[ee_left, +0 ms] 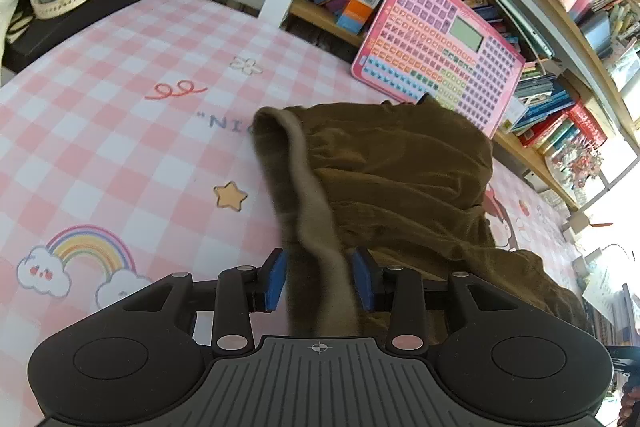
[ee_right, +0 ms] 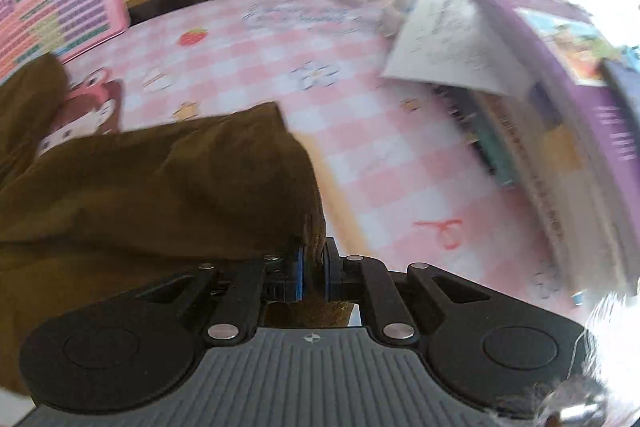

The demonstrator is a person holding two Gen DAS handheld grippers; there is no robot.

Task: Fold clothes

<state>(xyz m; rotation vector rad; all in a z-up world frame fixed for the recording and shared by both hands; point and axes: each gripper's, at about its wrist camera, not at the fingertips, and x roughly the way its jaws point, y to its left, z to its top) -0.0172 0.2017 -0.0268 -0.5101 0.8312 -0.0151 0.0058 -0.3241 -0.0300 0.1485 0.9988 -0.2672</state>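
Garment (ee_left: 400, 171): one brown piece of clothing, bunched and creased, lies on the pink checked table (ee_left: 120, 155) near its shelf-side edge, just in front of a pink toy keyboard (ee_left: 436, 47). Left gripper (ee_left: 320, 277): fingers stand apart, a pale band of the fabric running loose between them. Right gripper (ee_right: 313, 269): fingers closed tight on a corner of the fabric, that end raised off the table. Progress: no neat fold shows; judged unfinished, with flattening and folding left.
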